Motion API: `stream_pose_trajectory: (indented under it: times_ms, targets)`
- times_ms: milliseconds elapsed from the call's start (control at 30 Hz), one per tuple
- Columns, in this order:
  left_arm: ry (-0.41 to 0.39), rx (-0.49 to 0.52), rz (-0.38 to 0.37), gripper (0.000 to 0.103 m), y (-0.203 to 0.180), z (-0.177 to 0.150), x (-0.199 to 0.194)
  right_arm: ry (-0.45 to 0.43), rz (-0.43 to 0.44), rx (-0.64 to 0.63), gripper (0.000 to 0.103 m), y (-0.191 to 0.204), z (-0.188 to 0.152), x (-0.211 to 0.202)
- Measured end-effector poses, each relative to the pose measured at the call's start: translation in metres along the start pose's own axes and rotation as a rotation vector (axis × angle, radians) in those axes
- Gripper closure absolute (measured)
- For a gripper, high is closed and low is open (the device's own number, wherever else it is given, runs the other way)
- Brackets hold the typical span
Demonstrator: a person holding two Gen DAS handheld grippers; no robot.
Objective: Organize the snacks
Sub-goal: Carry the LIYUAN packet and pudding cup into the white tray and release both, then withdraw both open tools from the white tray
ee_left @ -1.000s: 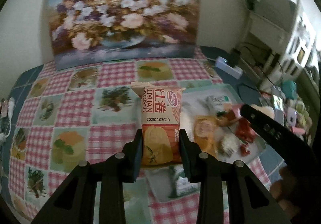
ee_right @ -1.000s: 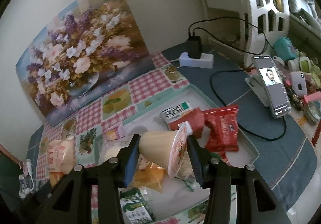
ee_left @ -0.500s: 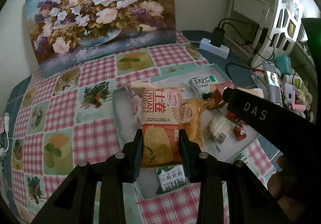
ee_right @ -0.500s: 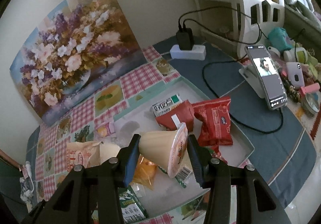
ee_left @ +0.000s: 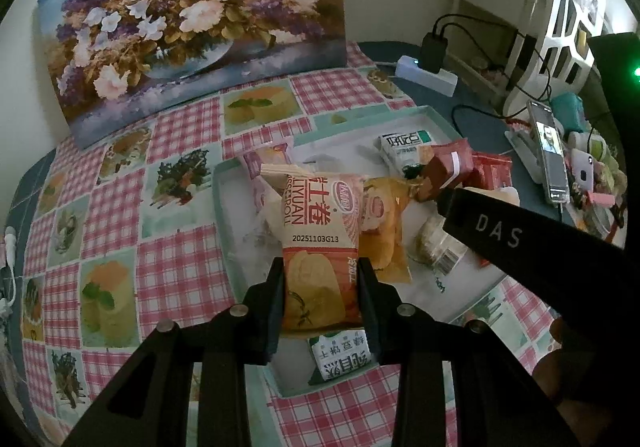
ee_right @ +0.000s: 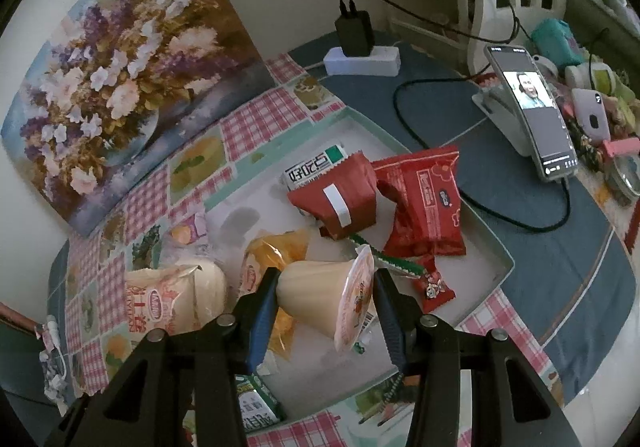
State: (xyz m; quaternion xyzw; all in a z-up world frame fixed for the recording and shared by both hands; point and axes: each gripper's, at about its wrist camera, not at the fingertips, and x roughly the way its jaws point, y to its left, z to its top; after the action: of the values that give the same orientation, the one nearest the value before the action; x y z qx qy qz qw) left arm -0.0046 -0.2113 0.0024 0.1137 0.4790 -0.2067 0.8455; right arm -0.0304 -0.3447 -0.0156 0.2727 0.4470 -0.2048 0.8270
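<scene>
A table under a pink checked cloth is carrying a flower painting propped against the wall and a shallow pale tray holding loose snacks. Over that tray the left gripper is squeezing the lower half of a pink and orange snack packet, which is standing upright between its fingers and rising past their tips. The right gripper is clamping a cream jelly cup lying sideways across its jaws, base against the left finger, foil lid against the right. In the tray, red packets are lying beyond the cup, an orange packet just behind it, and a green and white carton is sitting near the tray's front edge.
</scene>
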Motion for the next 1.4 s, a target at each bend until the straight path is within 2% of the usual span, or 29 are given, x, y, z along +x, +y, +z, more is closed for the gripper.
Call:
stream_pose_trajectory:
  times_ms: [333,733,800,867,1033,1133,1300,1400]
  targets:
    - [0.017,0.018,-0.027,0.067,-0.006,-0.001,0.007,0.055,-0.001,0.027,0.053,-0.006,-0.004,0.015]
    - [0.015,0.036,-0.033,0.067,-0.011,-0.001,0.011,0.061,0.000,0.042,0.052,-0.007,-0.004,0.016]
    - [0.013,0.037,-0.036,0.065,-0.011,-0.001,0.012,0.059,0.001,0.039,0.052,-0.007,-0.004,0.015]
    - [0.009,0.037,-0.038,0.054,-0.011,0.000,0.011,0.062,0.002,0.039,0.052,-0.007,-0.004,0.016]
    - [-0.001,0.027,-0.036,0.050,-0.008,0.002,0.008,0.061,0.001,0.046,0.053,-0.008,-0.003,0.016]
    - [0.001,0.011,-0.037,0.035,-0.004,0.003,0.008,0.060,0.000,0.053,0.053,-0.009,-0.003,0.015]
    - [-0.022,-0.026,-0.034,0.034,0.005,0.006,0.001,0.059,0.003,0.055,0.053,-0.010,-0.002,0.015]
    - [-0.029,-0.061,-0.018,0.028,0.015,0.007,-0.002,0.060,0.003,0.054,0.053,-0.010,-0.002,0.015]
